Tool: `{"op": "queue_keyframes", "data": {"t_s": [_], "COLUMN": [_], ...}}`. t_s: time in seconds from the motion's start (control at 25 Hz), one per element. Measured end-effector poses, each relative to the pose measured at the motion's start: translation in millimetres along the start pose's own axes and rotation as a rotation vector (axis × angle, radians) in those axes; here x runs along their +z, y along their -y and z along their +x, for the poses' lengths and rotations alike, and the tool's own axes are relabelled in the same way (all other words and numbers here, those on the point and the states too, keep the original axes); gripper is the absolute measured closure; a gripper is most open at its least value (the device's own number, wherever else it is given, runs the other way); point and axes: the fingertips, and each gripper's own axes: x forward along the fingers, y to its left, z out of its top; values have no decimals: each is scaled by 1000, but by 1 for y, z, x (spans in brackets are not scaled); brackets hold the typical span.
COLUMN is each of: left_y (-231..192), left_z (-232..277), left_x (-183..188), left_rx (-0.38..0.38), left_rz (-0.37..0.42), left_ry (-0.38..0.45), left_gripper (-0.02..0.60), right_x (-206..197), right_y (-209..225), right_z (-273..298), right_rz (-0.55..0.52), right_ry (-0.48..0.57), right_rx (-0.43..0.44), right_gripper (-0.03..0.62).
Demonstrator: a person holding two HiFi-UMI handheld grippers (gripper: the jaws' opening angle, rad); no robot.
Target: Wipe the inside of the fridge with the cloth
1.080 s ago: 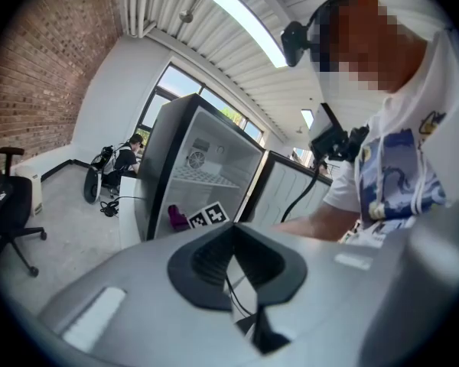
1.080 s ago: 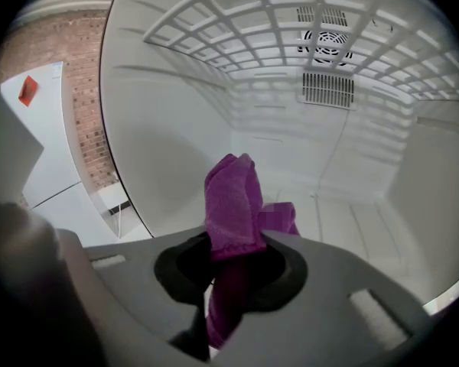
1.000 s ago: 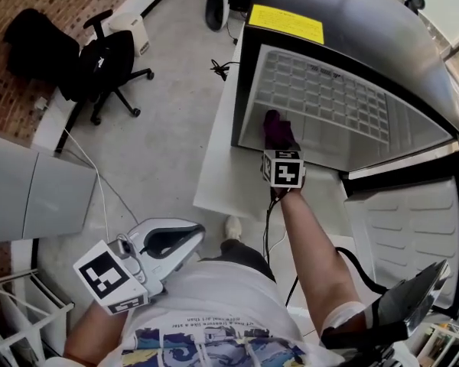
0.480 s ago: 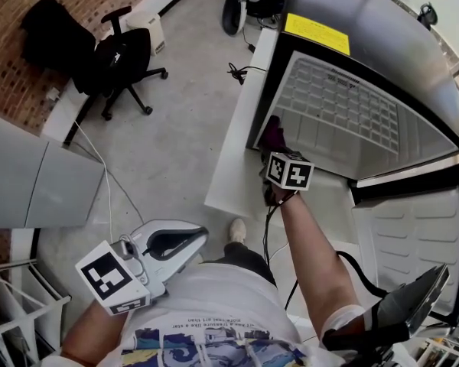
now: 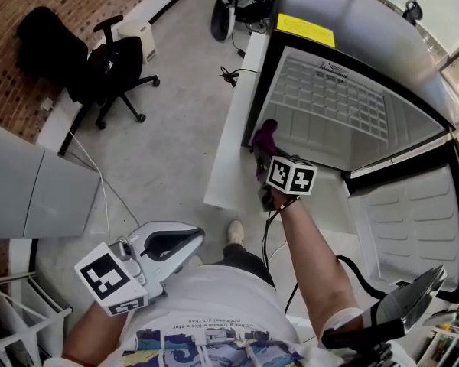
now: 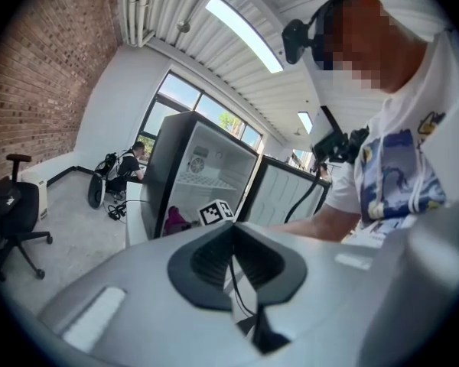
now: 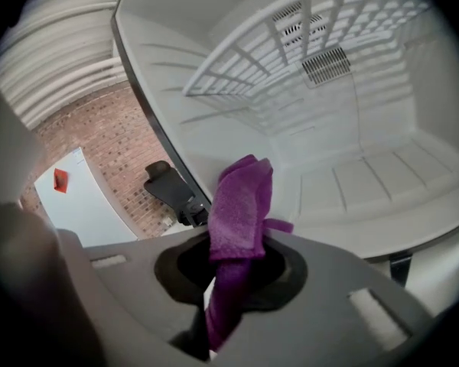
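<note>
The fridge [image 5: 352, 121] stands open, its white inside [image 7: 352, 151] and wire shelf [image 7: 306, 44] showing. My right gripper [image 5: 266, 161] is at the lower left corner of the opening, next to the left wall, shut on a purple cloth [image 5: 264, 138]. In the right gripper view the cloth [image 7: 241, 205] sticks up out of the jaws of the right gripper [image 7: 229, 270], just before the inside floor. My left gripper [image 5: 191, 239] hangs low by my body, far from the fridge, shut with nothing in it. From the left gripper [image 6: 233, 232] the fridge [image 6: 206, 170] and cloth [image 6: 174, 220] show ahead.
The fridge door [image 5: 409, 220] swings open at the right. A white slab [image 5: 229, 151] lies along the fridge's left side. A black office chair [image 5: 111, 67], a floor cable [image 5: 228, 75] and a grey cabinet [image 5: 30, 197] lie to the left. A cable [image 5: 269, 228] trails from the right gripper.
My right gripper has drawn the cloth back and leftward, from further inside the fridge floor to the front left corner of the opening. The left gripper has stayed put.
</note>
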Motion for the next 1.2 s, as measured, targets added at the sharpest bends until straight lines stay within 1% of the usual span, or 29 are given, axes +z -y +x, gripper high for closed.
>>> {"op": "queue_keyframes", "data": {"t_s": [0.12, 0.2, 0.36, 0.44, 0.56, 0.76, 0.88, 1.0, 1.08, 1.2], "left_y": [8, 13, 27, 34, 45, 72, 92, 103, 109, 115], "left_z": [-3, -6, -13, -17, -20, -14, -3, 13, 26, 48], "left_x": [-1, -4, -11, -16, -24, -43, -41, -34, -29, -20], "left_rx": [-29, -53, -101, -122, -171, -310, -374, -407, -427, -462], "left_rz": [14, 26, 49, 58, 77, 99, 121, 132, 137, 170], "left_ry": [8, 12, 17, 14, 14, -26, -38, -44, -49, -60], "left_gripper": [575, 575, 575, 575, 575, 575, 575, 575, 575, 575], "right_x": [7, 13, 27, 34, 46, 69, 93, 120, 138, 163], "right_y": [-7, -10, -16, -18, -17, -15, -8, 6, 19, 38], "right_z": [-23, -43, -95, -126, -180, -276, -331, -378, -399, -417], "right_rz": [-66, -123, -237, -270, -292, -307, -320, -342, -364, -393], "right_ry": [30, 54, 125, 175, 267, 394, 444, 480, 491, 504], "right_rx": [-28, -62, -159, -214, -308, -465, -541, -614, -657, -703], "right_gripper": [540, 540, 540, 540, 540, 540, 540, 540, 540, 540]}}
